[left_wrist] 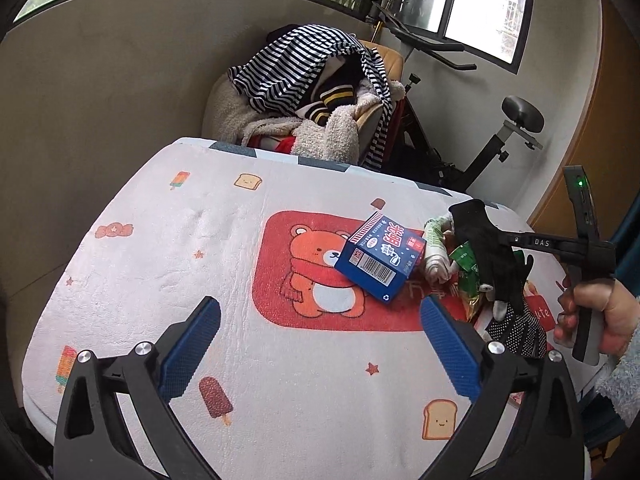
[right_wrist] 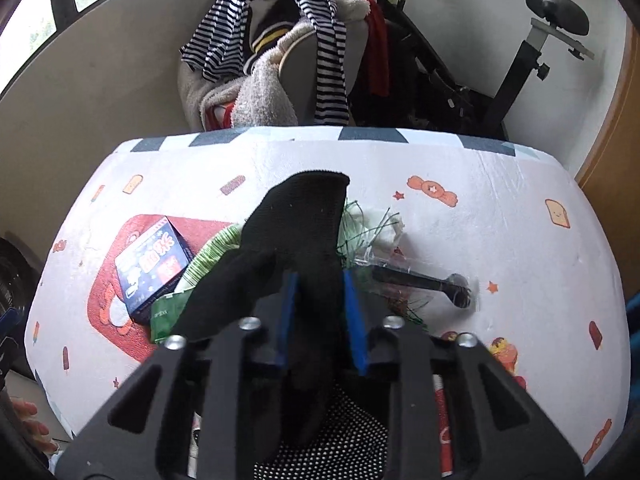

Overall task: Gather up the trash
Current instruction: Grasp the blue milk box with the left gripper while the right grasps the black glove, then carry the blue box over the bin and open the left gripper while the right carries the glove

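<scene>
Right claw (right_wrist: 318, 312) clamps black glove (right_wrist: 296, 232), seemingly above the trash pile (right_wrist: 372, 232).

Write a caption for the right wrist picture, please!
The right gripper pinches a black glove above the trash pile, beside a blue box on the bear blanket.

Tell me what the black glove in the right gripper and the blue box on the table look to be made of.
Black glove: looks like knitted fabric, matte; it hangs limp and folds between the right gripper fingers. Blue box: apparently printed cardboard with a slight sheen; crisp edges, flat panels, a barcode and a recycling mark. The left gripper is open, holding nothing.
</scene>
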Available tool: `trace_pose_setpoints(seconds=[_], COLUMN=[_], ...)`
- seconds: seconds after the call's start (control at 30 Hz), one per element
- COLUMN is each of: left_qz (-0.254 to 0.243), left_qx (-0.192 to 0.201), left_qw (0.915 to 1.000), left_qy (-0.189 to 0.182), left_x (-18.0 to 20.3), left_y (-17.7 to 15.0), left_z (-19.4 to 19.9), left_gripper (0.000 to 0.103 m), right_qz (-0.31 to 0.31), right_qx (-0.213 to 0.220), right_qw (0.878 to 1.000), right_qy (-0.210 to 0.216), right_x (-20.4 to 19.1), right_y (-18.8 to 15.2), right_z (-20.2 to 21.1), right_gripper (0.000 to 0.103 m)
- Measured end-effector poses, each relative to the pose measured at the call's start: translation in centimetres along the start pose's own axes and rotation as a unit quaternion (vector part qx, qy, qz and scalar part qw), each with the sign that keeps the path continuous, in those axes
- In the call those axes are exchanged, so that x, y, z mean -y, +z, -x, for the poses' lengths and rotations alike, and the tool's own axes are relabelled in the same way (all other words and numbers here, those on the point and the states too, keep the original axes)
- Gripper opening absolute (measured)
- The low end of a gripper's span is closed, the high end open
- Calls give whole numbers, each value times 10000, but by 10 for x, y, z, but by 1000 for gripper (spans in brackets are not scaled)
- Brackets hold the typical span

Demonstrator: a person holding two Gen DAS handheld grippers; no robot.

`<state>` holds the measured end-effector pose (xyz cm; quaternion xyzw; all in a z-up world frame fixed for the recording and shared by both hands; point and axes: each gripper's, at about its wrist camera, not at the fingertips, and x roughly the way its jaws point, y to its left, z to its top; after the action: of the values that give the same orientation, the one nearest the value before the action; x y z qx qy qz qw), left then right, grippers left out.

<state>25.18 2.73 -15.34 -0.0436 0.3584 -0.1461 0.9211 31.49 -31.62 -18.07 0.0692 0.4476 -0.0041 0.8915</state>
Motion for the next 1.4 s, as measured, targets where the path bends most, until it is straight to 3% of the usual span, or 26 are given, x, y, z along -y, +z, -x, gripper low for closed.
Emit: trace_pose_setpoints(seconds=[0.07,0.17,0.3,0.43,0.53,0.67,0.93,1.13,1.2,1.4], left_qz=[100,215,506,45,-574,-1468,-2838,-2477,-2166,-1734], left_qx=[-98,-312,-703,-736,-731,-604,-904,-1381,-1477,-1222], left_qw=[9999,9991,9958,9968,9949,9873,9545,9587,9650,9770], left_qy=[-96,-165,-288,-303,-381,-88,-121,209,46,-201], left_x=[-2,-3,-3,16,38,61,104,91,83,69], left_y=[0,-3,-5,0,11,28,36,37,38,37], left_z=[-7,-18,-38,-56,-75,-105,-155,-192,-191,-152], left_gripper=[98,98,97,97,97,97,97,96,81,79], right_qz=[-38,-124,-429,-542,-518,-531,-416,-503,-534,-542], right_qx=[154,772,1733,2189,2187,1995,1889,1728,1668,1585], right_qw=[9998,9966,9828,9726,9720,9751,9781,9808,9816,9825], right_qy=[139,274,466,562,682,813,769,753,763,810], right_x=[0,4,18,27,29,28,27,32,32,27], right_y=[-1,1,5,-6,-19,-34,-53,-59,-62,-69], right_z=[9,44,105,144,154,150,146,137,136,138], right_gripper=[10,9,9,9,9,9,9,9,9,9])
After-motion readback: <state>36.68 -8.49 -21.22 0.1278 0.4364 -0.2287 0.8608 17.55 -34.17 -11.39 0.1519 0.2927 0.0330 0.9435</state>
